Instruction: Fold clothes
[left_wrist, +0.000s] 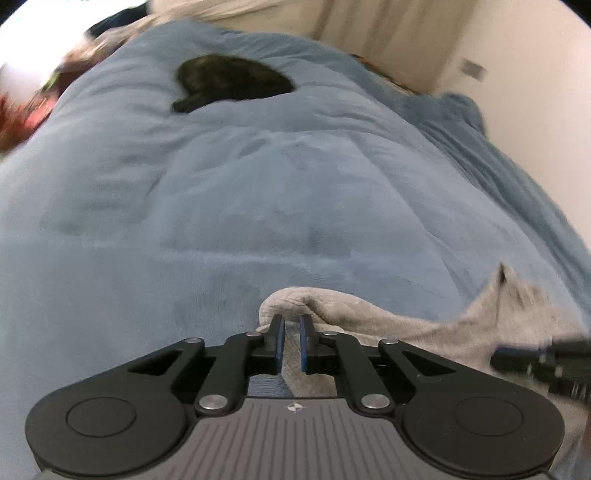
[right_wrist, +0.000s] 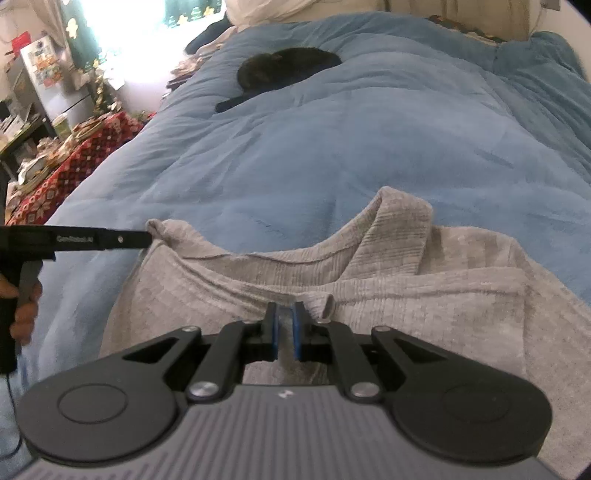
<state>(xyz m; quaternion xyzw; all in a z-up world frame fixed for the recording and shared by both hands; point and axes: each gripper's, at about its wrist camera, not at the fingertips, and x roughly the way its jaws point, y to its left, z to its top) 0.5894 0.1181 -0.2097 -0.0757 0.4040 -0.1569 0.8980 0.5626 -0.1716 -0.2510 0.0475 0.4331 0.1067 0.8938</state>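
A grey knitted garment (right_wrist: 369, 280) lies on the blue bedspread (right_wrist: 332, 140) at the near edge of the bed. My left gripper (left_wrist: 291, 321) is shut on a corner of the garment (left_wrist: 332, 306); in the right wrist view it (right_wrist: 146, 238) comes in from the left, pinching the garment's left corner. My right gripper (right_wrist: 285, 310) is shut on a fold of the garment near its front middle. In the left wrist view the right gripper (left_wrist: 539, 360) shows blurred at the right edge, over the grey cloth.
A black garment (right_wrist: 284, 70) lies far up the bed; it also shows in the left wrist view (left_wrist: 232, 81). A table with a red patterned cloth (right_wrist: 74, 162) and clutter stands left of the bed. A wall and curtain are beyond.
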